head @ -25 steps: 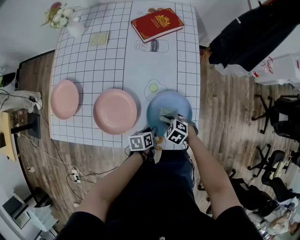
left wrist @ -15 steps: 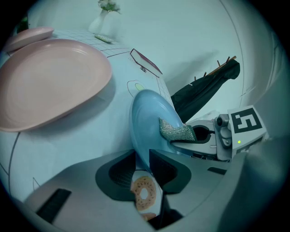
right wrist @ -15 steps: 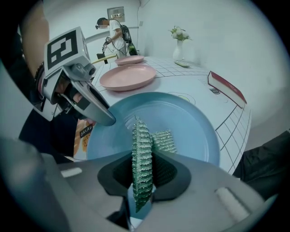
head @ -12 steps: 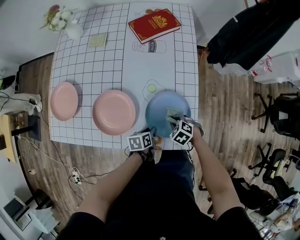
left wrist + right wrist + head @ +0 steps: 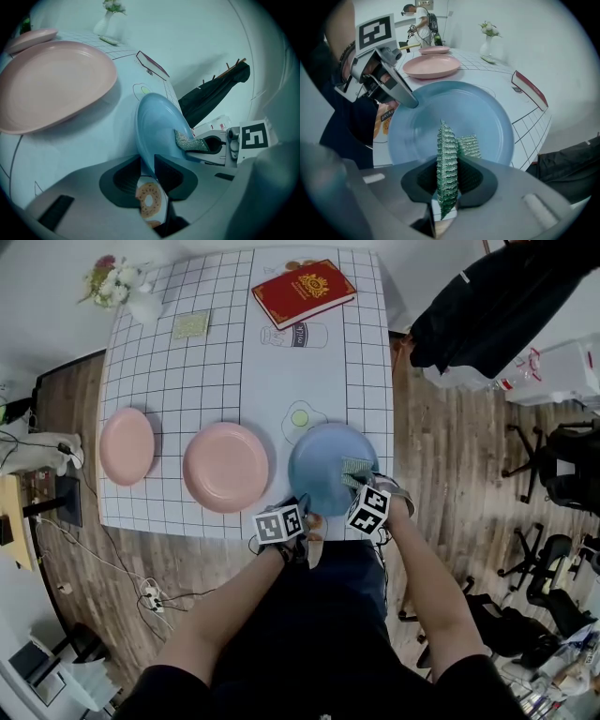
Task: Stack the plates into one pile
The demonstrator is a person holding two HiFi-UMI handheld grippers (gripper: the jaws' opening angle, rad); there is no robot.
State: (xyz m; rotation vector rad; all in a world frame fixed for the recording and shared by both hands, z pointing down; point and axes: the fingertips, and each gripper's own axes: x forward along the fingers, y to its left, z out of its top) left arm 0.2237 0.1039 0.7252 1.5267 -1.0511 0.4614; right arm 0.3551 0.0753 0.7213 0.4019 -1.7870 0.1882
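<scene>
A blue plate [image 5: 323, 465] lies at the table's front right corner. My left gripper [image 5: 300, 507] is shut on its near rim; in the left gripper view the rim of the blue plate [image 5: 157, 126] runs edge-on between the jaws of the left gripper [image 5: 149, 166]. My right gripper [image 5: 358, 479] is shut on a glittery green scouring pad [image 5: 447, 154] that stands on edge over the right part of the blue plate [image 5: 440, 117]. A large pink plate [image 5: 225, 467] sits left of the blue one. A small pink plate [image 5: 127, 446] lies further left.
A red book [image 5: 302, 287], a flower vase [image 5: 131, 287] and a small green coaster [image 5: 190, 324] sit at the table's far end. The front table edge [image 5: 234, 532] runs just under both grippers. A black jacket [image 5: 497, 296] hangs at the right.
My right gripper has slid to the right across the blue plate with the green pad in it. The left gripper has stayed on the near rim.
</scene>
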